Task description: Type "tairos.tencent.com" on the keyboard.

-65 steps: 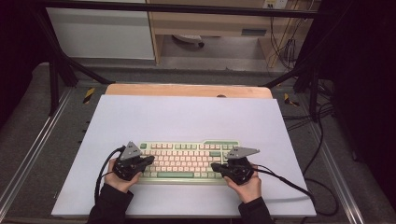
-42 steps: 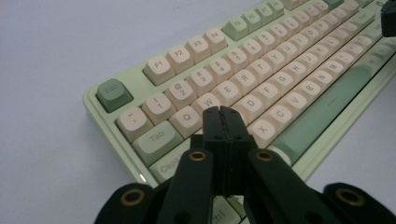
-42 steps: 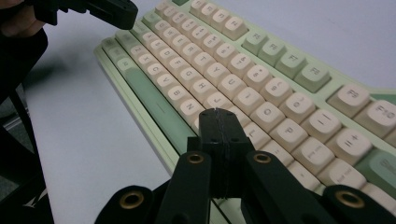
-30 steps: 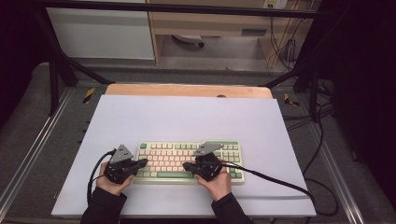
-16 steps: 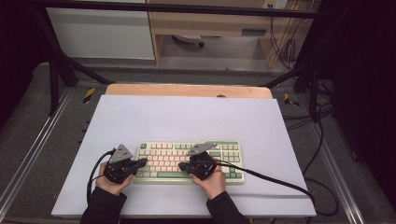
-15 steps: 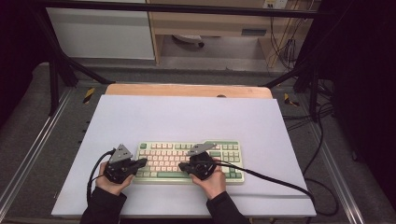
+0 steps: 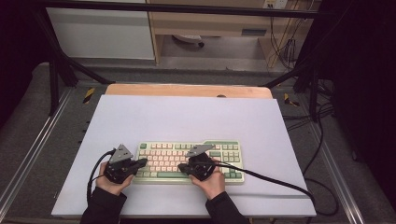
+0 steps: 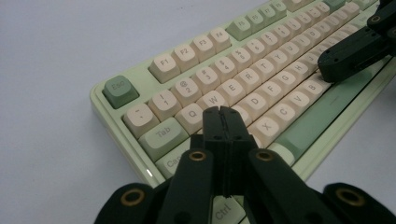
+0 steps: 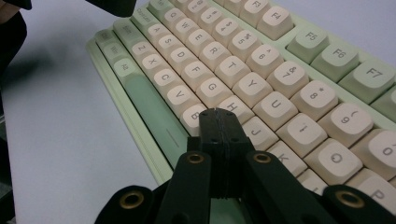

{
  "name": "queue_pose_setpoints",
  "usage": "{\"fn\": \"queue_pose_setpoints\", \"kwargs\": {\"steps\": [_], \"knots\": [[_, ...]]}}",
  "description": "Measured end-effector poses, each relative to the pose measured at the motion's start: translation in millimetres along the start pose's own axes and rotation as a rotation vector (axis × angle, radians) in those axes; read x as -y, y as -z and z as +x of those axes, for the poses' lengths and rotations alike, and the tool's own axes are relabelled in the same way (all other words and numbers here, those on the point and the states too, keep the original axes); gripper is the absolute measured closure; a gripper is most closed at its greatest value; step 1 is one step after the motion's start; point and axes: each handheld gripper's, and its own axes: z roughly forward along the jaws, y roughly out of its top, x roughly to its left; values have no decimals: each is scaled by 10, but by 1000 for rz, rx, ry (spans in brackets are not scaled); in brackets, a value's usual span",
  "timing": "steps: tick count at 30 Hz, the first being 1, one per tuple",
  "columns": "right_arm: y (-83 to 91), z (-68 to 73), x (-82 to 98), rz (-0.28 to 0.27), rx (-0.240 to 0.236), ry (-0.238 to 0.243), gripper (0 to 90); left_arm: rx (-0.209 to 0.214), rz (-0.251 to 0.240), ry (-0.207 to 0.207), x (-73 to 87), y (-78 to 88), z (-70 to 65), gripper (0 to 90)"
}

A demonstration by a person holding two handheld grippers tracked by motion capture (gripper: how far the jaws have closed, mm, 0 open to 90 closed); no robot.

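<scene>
Keyboard (image 7: 189,161): flat on counter (image 7: 187,116), at 6 o'clock.
Left tool (image 8: 223,122): pressed together above A.
Right tool (image 9: 219,122): pressed together above N.

Left tongs (image 7: 140,163): jaws pressed together with nothing between them, tips pointing toward the person's right, body low and nearly level.
Right tongs (image 7: 183,169): jaws pressed together, nothing held, tips turned toward the left tongs.
Left hand (image 7: 112,179): wrapped round the rear of its tongs, dark sleeve entering from the bottom edge.
Right hand (image 7: 209,179): gripping its tongs from behind, cable trailing off to the right.
Spacing: the two tongs near each other, not touching.
</scene>
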Motion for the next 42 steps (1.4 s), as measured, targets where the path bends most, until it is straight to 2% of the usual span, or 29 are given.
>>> {"fn": "queue_pose_setpoints", "kwargs": {"steps": [8, 18, 28, 42], "knots": [[89, 5, -34, -20, -6, 4, 900, 1, -1, -2, -3, 8, -2, 900], [248, -19, -70, -16, 19, 21, 900, 2, -5, -2, -9, 17, -7, 900], [415, -124, 10, -17, 34, -5, 900, 7, -6, -5, -19, 17, -19, 900], [548, -224, 134, -25, 53, -31, 900, 21, 0, -21, -50, -11, -88, 900]]}}
